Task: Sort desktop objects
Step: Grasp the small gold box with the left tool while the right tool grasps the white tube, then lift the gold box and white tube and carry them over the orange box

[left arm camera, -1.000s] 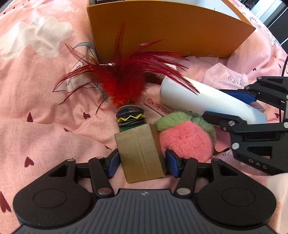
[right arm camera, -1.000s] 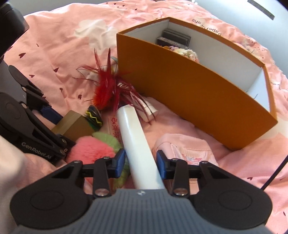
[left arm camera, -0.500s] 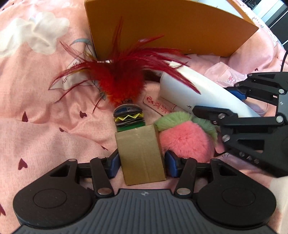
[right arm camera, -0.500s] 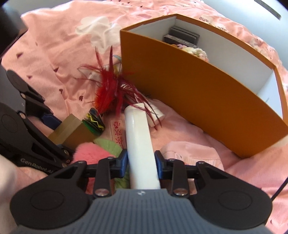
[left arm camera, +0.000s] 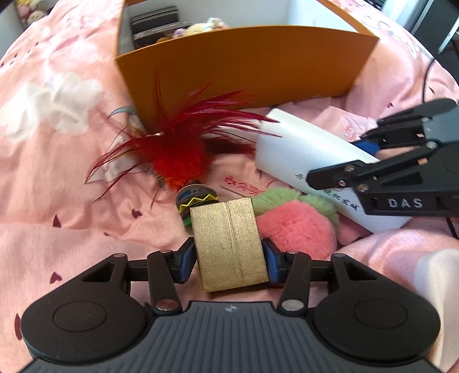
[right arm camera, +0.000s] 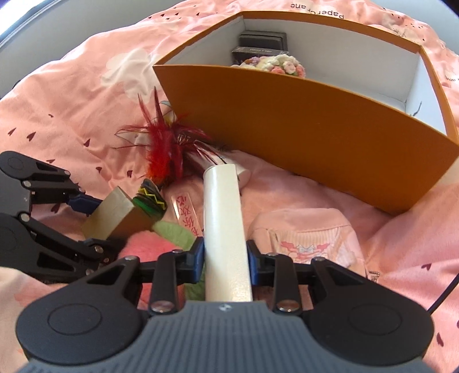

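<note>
Closing since the earlier frames: left gripper (left arm camera: 228,262) pads now against gold box (left arm camera: 229,244); right gripper (right arm camera: 225,262) pinching white tube (right arm camera: 223,229). Both pieces on pink bedding, apparently ready for lifting. Orange box (right arm camera: 301,137) interior, largely vacant, clearest in right-wrist view.

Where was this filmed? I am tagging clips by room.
Probably a bedroom, on a bed rather than a desk: everything lies on a rumpled pink sheet printed with hearts and clouds. An orange box stands on it, and plush toys sit in the far corner.
</note>
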`<state>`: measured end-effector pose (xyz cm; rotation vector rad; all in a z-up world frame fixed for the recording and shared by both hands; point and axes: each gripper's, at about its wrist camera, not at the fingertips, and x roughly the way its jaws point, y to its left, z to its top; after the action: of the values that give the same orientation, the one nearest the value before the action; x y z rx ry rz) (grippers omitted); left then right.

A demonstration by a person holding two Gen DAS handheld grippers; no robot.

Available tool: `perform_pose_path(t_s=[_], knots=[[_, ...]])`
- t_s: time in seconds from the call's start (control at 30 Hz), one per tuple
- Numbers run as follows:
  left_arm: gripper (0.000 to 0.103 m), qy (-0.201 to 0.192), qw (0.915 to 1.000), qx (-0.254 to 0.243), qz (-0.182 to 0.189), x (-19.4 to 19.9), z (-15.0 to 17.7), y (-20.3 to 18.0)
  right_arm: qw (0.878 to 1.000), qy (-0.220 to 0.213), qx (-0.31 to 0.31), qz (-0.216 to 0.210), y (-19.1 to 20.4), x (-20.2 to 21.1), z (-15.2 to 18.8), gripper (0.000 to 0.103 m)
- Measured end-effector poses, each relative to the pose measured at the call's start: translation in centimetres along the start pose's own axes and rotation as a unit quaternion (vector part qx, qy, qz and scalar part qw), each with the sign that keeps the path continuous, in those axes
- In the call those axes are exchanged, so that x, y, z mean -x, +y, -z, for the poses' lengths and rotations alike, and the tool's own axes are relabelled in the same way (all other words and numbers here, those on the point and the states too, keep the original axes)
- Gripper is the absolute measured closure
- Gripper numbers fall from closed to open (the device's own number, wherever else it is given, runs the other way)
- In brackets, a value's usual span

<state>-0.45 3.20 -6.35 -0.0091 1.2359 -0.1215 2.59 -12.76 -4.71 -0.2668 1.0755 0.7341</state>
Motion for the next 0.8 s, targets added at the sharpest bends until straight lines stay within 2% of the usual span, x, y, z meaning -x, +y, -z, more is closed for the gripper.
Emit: perform_pose_path(t_s=[0.17, 0.23, 0.33, 0.6, 0.8], knots=[[0.047, -0.015, 0.9997, 0.019, 0.009, 1.9, -0.2, 1.5, 1.000, -0.011, -0.018, -0.015, -1.0, 0.8, -0.1, 0.072], [0.051, -0.024, 0.9993, 0.026, 0.010, 2.9, -0.3, 2.0, 0.999, -0.019, -0.025, -0.025, -1.2, 1.4, -0.2, 0.072], [0.051, -0.039, 0.9986, 0.033, 0.014, 4.6, -0.8, 2.5, 0.998, -0.033, -0.029, -0.036, -1.4, 2.3, -0.5, 0.073], [0.052, -0.081, 0.9966, 0.009, 0.018, 7.5, -3.1, 2.3, 0.995, -0.058, -0.030, -0.074, -1.5, 4.4, -1.9, 0.073], [0.051, -0.125, 0.9919, -0.008, 0.022, 9.7, -6.0, 2.6, 0.993, -0.091, -0.029, -0.074, -1.8, 6.9, -3.5, 0.073]])
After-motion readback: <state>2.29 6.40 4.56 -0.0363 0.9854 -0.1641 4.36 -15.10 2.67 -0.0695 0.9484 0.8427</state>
